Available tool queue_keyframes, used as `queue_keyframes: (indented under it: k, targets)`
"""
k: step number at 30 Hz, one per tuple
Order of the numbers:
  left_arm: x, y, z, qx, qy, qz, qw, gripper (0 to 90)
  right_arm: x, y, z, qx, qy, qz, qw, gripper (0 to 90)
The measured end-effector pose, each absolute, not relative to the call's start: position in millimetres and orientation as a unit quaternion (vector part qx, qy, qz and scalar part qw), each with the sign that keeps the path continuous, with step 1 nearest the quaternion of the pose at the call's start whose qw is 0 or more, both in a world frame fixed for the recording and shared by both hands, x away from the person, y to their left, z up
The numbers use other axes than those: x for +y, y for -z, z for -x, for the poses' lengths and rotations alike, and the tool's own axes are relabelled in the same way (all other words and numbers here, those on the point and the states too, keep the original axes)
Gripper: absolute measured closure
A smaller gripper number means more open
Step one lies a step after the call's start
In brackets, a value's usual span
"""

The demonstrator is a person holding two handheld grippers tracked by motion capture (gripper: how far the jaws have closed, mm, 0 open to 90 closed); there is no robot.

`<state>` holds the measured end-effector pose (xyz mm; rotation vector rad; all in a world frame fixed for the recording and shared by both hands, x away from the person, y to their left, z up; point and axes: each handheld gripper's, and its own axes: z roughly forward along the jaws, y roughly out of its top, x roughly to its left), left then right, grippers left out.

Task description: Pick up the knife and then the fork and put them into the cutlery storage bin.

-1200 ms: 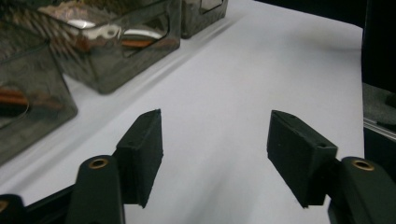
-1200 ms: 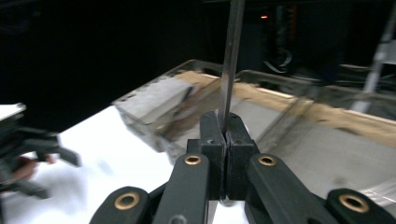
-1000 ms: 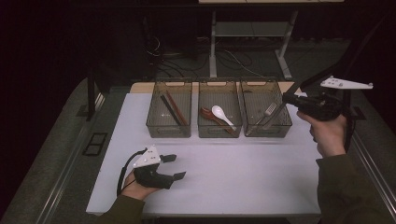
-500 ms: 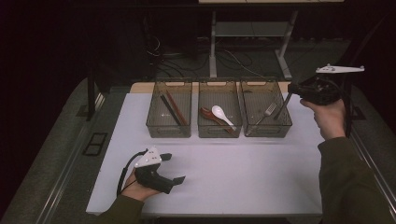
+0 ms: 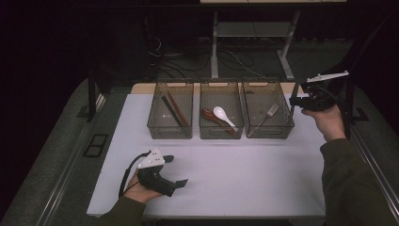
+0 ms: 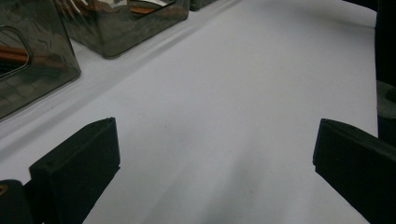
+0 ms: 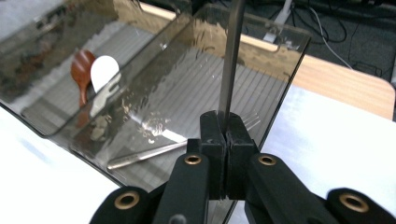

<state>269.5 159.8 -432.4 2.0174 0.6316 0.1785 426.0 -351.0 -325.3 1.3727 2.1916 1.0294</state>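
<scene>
the right gripper (image 7: pixel 226 133) has its jaws clamped on a thin dark utensil (image 7: pixel 232 56), above a clear bin (image 7: pixel 280 93) holding a fork (image 7: pixel 154 153).

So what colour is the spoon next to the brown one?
White. The spoon lies in the middle bin, seen best in the high view.

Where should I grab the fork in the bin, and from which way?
Grab the fork by the middle of its thin handle, coming straight down from above. It lies low in the right bin, whose tall walls block the sides. Set the jaws across the handle.
</scene>
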Motion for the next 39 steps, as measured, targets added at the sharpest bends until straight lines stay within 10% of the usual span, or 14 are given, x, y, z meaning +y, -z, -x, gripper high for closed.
queue_keyframes:
  k: [27, 39]
  targets:
    - [157.6, 430.8, -269.9, 0.249, -0.067, -0.832, 0.492, 0.3, -290.8, 376.2, -492.9, 0.792, -0.321, -0.492, 0.166, 86.9]
    - [157.3, 431.0, -270.9, 0.249, -0.064, -0.831, 0.494, 0.2, -291.2, 378.5, -485.2, 0.778, -0.352, -0.501, 0.142, 54.8]
